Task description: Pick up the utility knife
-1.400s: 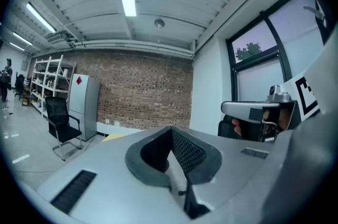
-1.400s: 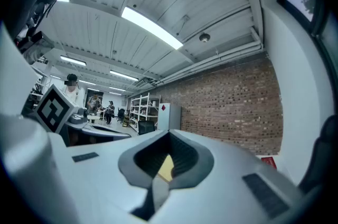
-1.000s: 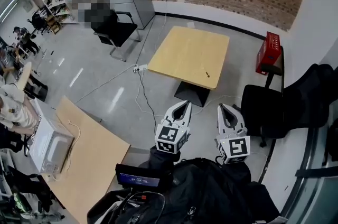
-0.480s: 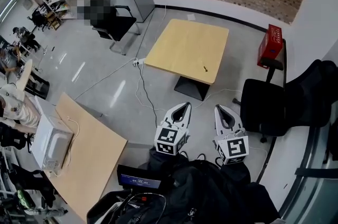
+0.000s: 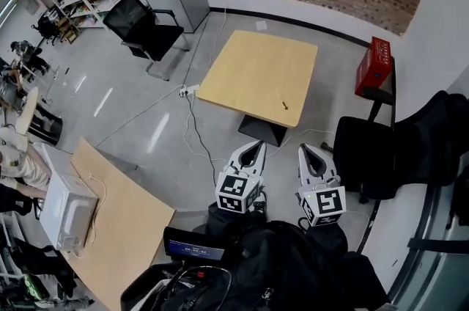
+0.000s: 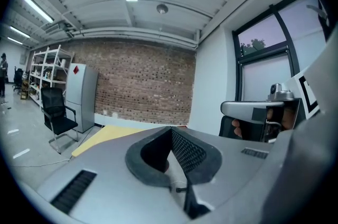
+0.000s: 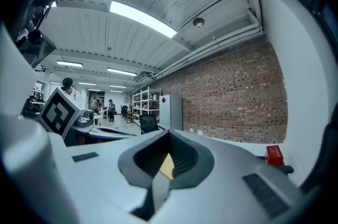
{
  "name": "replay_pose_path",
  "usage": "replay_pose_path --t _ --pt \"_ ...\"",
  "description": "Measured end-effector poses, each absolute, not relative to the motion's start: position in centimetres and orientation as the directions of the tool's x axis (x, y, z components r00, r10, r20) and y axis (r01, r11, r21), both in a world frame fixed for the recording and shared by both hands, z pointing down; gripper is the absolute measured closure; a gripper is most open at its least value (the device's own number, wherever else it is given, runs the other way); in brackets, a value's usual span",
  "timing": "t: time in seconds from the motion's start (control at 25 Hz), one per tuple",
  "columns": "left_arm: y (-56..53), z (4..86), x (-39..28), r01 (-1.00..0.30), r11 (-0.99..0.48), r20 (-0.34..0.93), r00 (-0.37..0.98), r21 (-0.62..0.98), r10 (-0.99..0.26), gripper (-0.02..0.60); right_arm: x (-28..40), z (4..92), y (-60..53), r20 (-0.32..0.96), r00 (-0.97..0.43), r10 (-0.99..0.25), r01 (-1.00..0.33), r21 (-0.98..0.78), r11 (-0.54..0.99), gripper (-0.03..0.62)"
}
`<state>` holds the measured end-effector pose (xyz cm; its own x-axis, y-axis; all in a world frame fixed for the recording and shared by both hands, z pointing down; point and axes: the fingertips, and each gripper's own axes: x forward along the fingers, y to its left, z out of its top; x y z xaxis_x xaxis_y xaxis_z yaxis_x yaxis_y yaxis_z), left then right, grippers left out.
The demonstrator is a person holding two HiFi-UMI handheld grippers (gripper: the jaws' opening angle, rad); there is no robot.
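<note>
Closed and empty: left hand-held gripper (image 5: 254,147), right hand-held gripper (image 5: 308,151), both well short of the bench (image 5: 249,67). Presumed utility knife (image 5: 284,105) lies near the bench's right edge; recommend closing in first, then opening the jaws.

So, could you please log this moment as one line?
phase: pre-grasp | left tongs: shut, empty | right tongs: shut, empty | utility knife: on table, untouched

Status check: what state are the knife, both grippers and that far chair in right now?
utility knife: lying on the square table, not gripped.
left gripper: jaws shut, empty, away from the table.
right gripper: jaws shut, empty, away from the table.
office chair: unoccupied.
</note>
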<state>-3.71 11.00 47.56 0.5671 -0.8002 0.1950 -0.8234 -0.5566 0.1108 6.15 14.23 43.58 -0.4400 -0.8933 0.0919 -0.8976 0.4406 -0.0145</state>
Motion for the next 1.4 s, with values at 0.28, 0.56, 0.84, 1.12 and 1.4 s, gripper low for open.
replay_pose_path --t 0.28,0.56,0.84,1.12,1.4 --pt "4.5 46.0 -4.1 -0.790 -0.602 0.174 0.613 0.115 -0.771 0.581 5.2 41.6 7.4 0.069 -0.408 -0.910 -0.912 0.005 0.410 0.589" --pt "0.0 47.2 -5.5 -0.769 -0.626 0.196 0.639 0.132 -0.744 0.581 3.4 42.7 3.2 0.091 -0.389 -0.917 -0.920 0.002 0.391 0.589" --pt "-2.6 47.7 -5.5 -0.741 -0.656 0.202 0.671 0.143 -0.713 0.581 3.2 43.0 0.7 0.112 -0.351 -0.930 -0.935 0.005 0.354 0.589" --pt "-4.4 48.7 -6.1 -0.738 -0.652 0.223 0.674 0.174 -0.704 0.581 2.7 43.8 -0.9 0.139 -0.349 -0.927 -0.936 -0.011 0.351 0.589" --pt "-6.3 50.3 -4.2 -0.734 -0.650 0.246 0.679 0.197 -0.692 0.581 4.1 45.2 -3.5 0.160 -0.359 -0.919 -0.933 -0.029 0.359 0.589"
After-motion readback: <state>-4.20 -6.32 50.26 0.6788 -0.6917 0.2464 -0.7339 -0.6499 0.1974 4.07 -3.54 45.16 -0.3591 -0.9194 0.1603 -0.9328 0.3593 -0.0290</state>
